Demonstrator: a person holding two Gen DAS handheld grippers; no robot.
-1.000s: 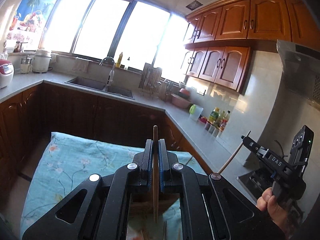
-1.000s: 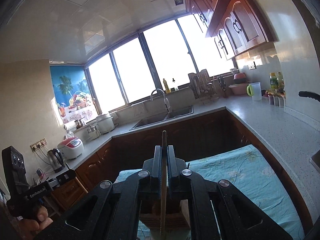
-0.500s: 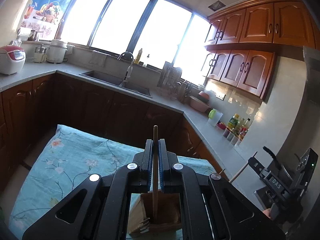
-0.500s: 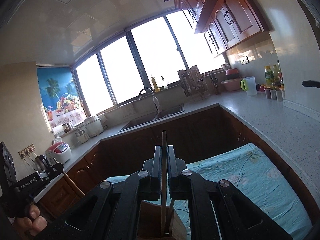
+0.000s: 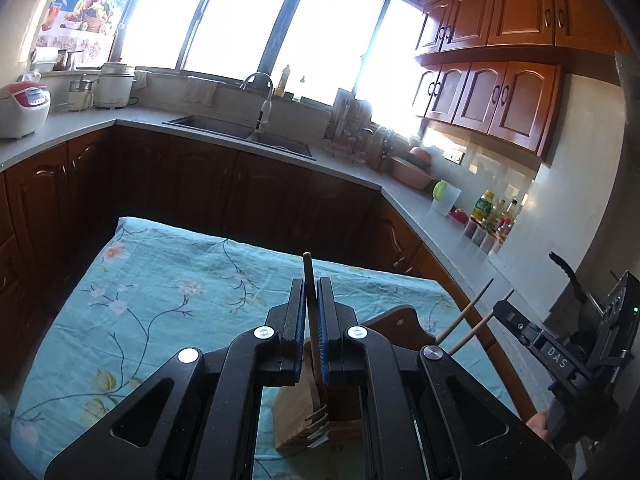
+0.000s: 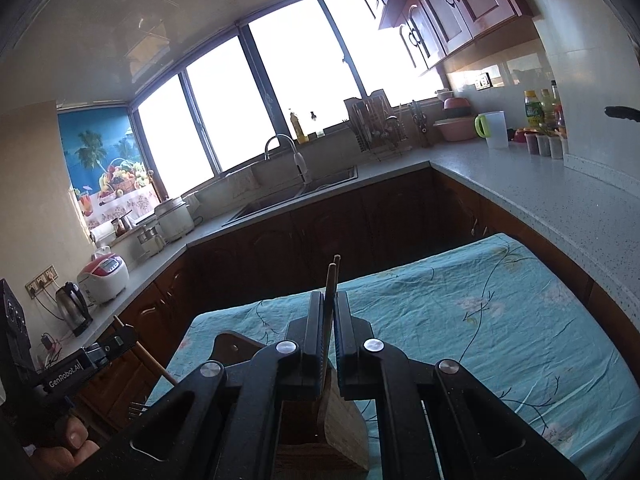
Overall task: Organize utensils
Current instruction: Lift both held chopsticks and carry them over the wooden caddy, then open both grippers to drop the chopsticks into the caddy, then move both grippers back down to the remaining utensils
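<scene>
Over the wooden holder (image 5: 316, 420): both grippers are carrying utensils.
Left gripper (image 5: 311, 320) is clamping a fork (image 5: 318, 412); right gripper (image 6: 328, 336) is pinching chopsticks (image 6: 331, 280). Next: aligning tips with compartments.

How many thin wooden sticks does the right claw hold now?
2. Both are clamped upright in the shut right claw: the front stick is lighter, the rear stick pokes up slightly higher beside it. Lower ends are hidden.

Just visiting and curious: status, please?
Left gripper shut on a fork. Right gripper shut on chopsticks. Both above the wooden holder. Nothing in the way.
</scene>
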